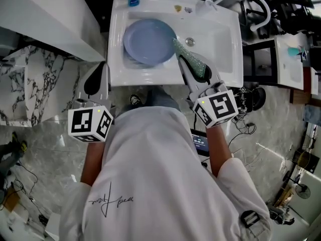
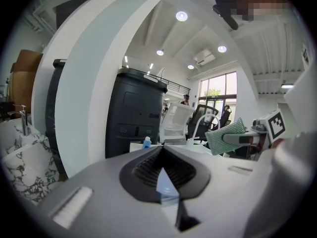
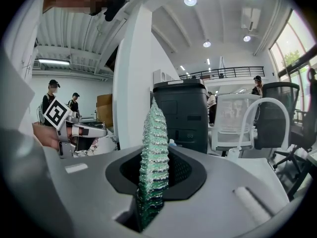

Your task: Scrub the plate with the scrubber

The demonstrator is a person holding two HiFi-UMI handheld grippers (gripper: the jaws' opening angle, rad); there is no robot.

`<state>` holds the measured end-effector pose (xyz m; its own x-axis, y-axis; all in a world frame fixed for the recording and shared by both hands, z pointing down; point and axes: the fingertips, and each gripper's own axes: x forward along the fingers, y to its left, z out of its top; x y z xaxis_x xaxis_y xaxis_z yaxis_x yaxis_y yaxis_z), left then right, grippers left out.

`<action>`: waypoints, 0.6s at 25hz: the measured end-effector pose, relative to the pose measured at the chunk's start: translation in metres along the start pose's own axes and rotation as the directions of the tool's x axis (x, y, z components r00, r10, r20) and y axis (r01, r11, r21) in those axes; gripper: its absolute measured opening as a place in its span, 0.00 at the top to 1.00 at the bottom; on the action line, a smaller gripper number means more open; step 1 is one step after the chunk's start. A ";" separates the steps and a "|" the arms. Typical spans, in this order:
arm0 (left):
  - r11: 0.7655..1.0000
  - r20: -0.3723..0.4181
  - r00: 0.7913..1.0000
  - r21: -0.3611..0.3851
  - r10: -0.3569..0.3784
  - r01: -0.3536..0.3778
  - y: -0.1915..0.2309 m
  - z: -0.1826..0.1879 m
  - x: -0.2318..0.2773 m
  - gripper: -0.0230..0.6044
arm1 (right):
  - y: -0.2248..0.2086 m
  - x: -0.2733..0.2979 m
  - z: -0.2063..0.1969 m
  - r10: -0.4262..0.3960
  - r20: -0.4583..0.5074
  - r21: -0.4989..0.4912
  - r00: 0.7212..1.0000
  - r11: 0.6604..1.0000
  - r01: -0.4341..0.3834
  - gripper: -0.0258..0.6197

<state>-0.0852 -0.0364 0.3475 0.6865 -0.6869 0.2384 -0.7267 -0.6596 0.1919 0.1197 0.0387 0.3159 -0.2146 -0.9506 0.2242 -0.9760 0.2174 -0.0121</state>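
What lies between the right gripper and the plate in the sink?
The green scrubber, clamped in the right gripper, stretches to the right edge of the plate over the sink. The head view shows this, but not whether they touch.

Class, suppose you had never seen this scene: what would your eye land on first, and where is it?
The blue plate lying in the white sink stands out first. Next comes the green scrubber, pinched in the right claw, its tip at the plate's right edge.
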 end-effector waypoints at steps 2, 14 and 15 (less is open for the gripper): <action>1.000 0.001 1.000 0.004 0.001 -0.001 0.002 0.002 0.000 0.88 | -0.001 0.000 -0.002 -0.002 -0.011 0.005 1.000 1.000 0.002 0.87; 1.000 -0.010 1.000 -0.001 -0.002 0.002 0.007 0.002 -0.002 0.88 | 0.008 0.003 -0.001 0.019 -0.007 0.020 1.000 1.000 -0.018 0.87; 1.000 -0.010 1.000 -0.001 -0.002 0.002 0.008 0.001 -0.002 0.88 | 0.009 0.003 -0.001 0.019 -0.008 0.020 1.000 1.000 -0.019 0.87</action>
<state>-0.0919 -0.0407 0.3472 0.6873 -0.6827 0.2479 -0.7256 -0.6603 0.1934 0.1104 0.0376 0.3171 -0.2330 -0.9446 0.2313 -0.9723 0.2311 -0.0357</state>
